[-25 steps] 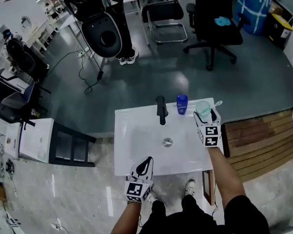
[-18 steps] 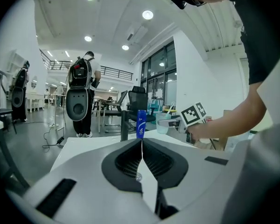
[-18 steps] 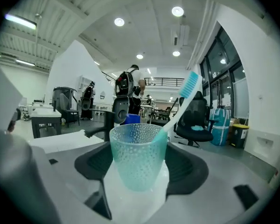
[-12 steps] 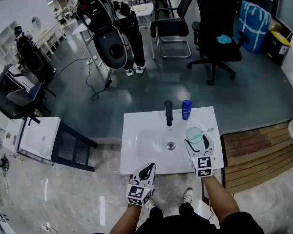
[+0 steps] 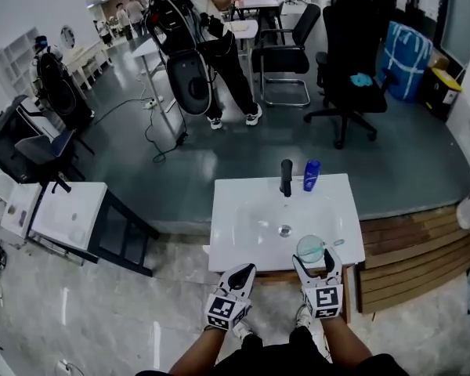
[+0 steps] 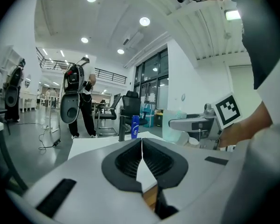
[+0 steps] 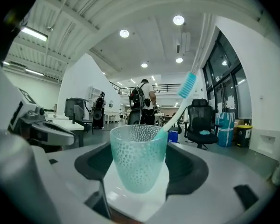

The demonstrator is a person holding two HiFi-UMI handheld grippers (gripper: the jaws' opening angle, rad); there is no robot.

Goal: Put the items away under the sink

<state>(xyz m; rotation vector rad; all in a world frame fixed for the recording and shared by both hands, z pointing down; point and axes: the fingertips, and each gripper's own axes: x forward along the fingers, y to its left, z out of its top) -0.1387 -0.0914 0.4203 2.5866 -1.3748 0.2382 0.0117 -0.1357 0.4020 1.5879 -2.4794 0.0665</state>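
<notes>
Pointing forward in the head view, the left gripper (image 5: 244,272) and right gripper (image 5: 314,258) sat at the glossy white sink's (image 5: 243,210) front edge. The left gripper view showed ribbed jaws pressed together, empty. The right gripper view showed a dimpled, translucent teal cup (image 7: 137,160), toothbrush (image 7: 183,99) leaning inside, clamped between the jaws.

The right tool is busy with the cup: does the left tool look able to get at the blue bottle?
Probably yes. The left tool is shut on nothing at the front edge of the sink; the way across to the blue bottle lies bare, with only the faucet standing beside it.
</notes>
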